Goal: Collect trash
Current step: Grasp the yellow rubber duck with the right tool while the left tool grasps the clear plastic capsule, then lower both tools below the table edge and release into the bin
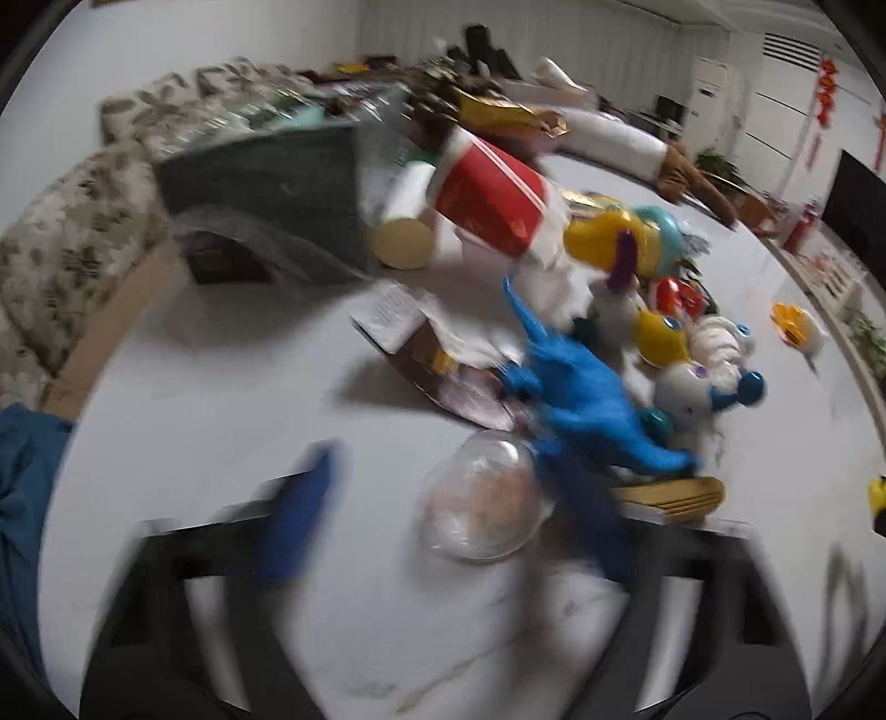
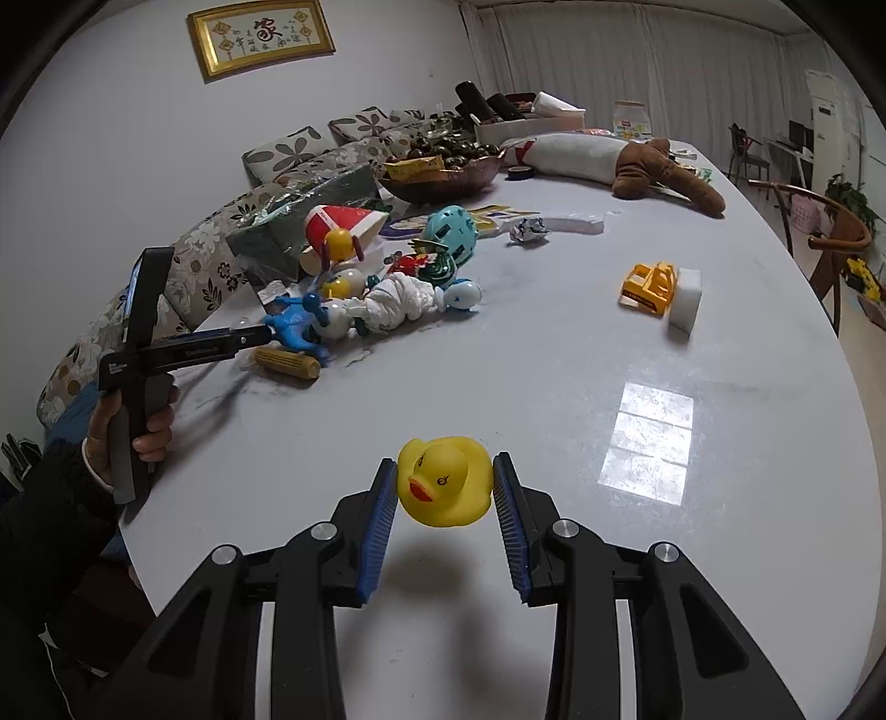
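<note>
You had one clear sign: the gold-framed calligraphy picture (image 2: 261,36) on the wall carried a large red 家 at its center, with smaller characters around it too fine to read. Below that frame, the printed slip (image 1: 390,314) and the jar label (image 2: 631,126) on the table showed print, but nothing legible.

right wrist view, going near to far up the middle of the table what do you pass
rubber duck held in the right gripper → yellow toy truck → crumpled paper ball → brown plush toy
</note>
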`<state>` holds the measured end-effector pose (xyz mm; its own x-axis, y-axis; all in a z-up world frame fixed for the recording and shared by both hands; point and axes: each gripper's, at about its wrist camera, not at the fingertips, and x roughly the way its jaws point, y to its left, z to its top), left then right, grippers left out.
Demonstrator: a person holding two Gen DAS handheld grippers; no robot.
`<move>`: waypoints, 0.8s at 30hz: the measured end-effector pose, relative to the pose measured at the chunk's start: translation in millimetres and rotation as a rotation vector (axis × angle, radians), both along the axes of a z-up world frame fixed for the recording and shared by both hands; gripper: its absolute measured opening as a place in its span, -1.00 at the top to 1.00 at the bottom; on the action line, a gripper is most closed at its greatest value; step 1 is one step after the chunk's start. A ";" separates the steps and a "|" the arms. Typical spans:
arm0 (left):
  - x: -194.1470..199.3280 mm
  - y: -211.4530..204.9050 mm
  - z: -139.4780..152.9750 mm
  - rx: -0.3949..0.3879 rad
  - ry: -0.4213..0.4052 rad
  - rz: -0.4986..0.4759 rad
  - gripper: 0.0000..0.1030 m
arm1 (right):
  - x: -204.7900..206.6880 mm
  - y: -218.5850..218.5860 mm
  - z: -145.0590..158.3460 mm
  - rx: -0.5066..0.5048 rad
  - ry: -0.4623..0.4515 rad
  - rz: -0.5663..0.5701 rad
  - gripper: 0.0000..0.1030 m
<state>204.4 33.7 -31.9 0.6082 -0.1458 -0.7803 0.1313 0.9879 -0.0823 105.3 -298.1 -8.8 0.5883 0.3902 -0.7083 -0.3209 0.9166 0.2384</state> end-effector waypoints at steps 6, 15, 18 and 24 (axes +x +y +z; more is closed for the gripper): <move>-22.5 0.0 4.7 0.037 -0.011 -0.001 0.21 | -5.3 1.2 1.8 0.022 0.010 -0.015 0.32; -172.9 -30.0 68.9 -0.028 -0.185 -0.205 0.21 | -74.1 22.6 33.7 0.093 -0.014 0.090 0.31; -224.0 -47.6 65.8 -0.027 -0.161 -0.301 0.21 | -114.2 32.8 36.1 0.131 0.015 0.152 0.31; -283.6 -67.2 15.1 0.010 -0.025 -0.408 0.21 | -191.2 55.4 3.7 0.124 0.144 0.248 0.31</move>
<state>-79.1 -33.4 -16.7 0.5208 -0.3717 -0.7685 0.5145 0.8550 -0.0649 -85.9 -242.7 -5.1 0.3613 0.5976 -0.7158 -0.4855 0.7759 0.4028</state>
